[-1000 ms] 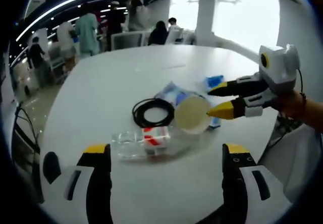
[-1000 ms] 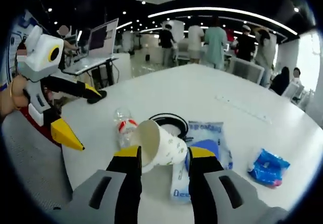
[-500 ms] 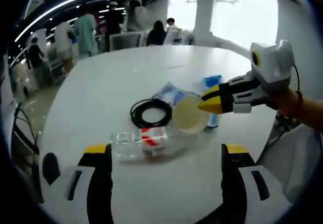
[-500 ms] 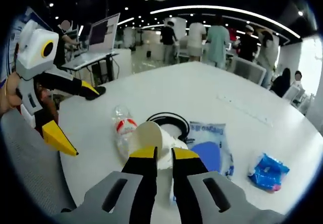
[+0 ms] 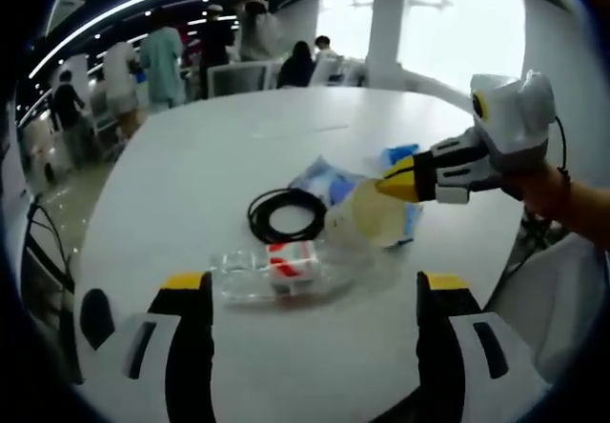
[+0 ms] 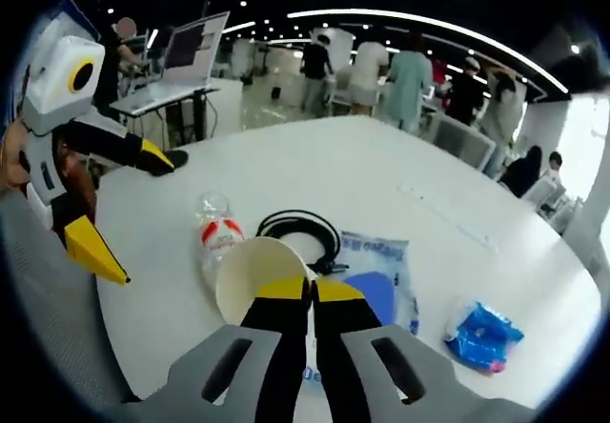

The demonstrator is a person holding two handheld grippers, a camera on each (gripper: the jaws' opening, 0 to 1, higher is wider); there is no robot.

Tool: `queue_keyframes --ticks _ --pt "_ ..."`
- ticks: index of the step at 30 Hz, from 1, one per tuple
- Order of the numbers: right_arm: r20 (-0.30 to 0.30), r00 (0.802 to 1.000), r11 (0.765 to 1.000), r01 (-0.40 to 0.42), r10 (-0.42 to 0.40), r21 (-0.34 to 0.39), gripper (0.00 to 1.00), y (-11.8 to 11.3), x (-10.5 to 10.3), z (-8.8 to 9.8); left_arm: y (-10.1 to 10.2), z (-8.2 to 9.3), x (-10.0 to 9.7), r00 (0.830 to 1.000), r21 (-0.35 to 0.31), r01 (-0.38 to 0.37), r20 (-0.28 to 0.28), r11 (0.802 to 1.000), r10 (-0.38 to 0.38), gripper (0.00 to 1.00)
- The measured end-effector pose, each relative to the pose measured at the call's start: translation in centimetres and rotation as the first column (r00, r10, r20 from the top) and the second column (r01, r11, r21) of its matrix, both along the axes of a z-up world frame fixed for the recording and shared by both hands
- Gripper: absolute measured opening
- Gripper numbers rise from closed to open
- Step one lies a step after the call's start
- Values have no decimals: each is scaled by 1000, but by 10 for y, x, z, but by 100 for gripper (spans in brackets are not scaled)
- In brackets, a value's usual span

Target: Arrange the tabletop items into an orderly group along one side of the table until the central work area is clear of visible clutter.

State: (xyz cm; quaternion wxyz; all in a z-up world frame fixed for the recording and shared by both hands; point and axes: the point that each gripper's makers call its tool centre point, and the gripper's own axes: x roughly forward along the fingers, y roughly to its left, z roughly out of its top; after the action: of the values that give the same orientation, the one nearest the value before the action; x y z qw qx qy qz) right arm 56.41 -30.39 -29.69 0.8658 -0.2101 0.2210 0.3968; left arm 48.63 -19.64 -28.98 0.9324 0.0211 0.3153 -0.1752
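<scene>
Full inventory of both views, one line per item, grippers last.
paper cup: 1, cream, pinched on its side in the right gripper's jaws
plastic bottle: 1, clear with red-white label, lying on the table near the left gripper
cable: 1, black, coiled, mid-table behind the bottle
flat packet: 1, blue and white, lying beside the cable
small wrapper: 1, bright blue, crumpled, lying apart from the flat packet
table: 1, white, large
people: several, standing in the background
laptop: 1, open on a far desk
left gripper: yellow-tipped, jaws wide apart, holding nothing
right gripper: yellow-tipped, shut on the cup
</scene>
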Motion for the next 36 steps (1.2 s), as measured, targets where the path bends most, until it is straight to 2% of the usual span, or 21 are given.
queue_keyframes --ticks 5,9,12,17,26,28,32,33,36 --pt "-3 1000 999 25 -25 -28 1 -9 2 0 1 0 1 1000 1 -4 4 1000 4 85" --pt "-33 999 999 32 -32 -17 1 -15 0 2 0 1 2 1000 -2 -3 4 1000 3 84" --pt "-27 999 999 47 -47 -25 1 -21 0 5 -1 1 2 1000 -1 -1 5 1000 1 84" --pt "-65 996 998 56 -56 -7 1 -25 -5 8 1 1 2 1000 4 -10 7 1000 10 85" --pt "-77 995 994 60 -67 -88 1 -31 -15 7 -1 4 1 1000 3 1 16 1000 -1 85" --pt "-97 992 994 67 -76 -86 1 -32 -18 5 -1 4 1 1000 2 0 17 1000 0 85" --pt "-180 978 994 98 -106 -56 1 -32 -27 4 -1 4 1 1000 3 1 19 1000 -1 85" --pt "-221 968 992 112 -123 -61 1 -34 -31 0 -1 4 1 1000 3 1 19 1000 -1 85" --pt "-274 952 990 125 -136 -58 1 -36 -37 -4 -1 5 1 1000 3 3 21 1000 -3 85"
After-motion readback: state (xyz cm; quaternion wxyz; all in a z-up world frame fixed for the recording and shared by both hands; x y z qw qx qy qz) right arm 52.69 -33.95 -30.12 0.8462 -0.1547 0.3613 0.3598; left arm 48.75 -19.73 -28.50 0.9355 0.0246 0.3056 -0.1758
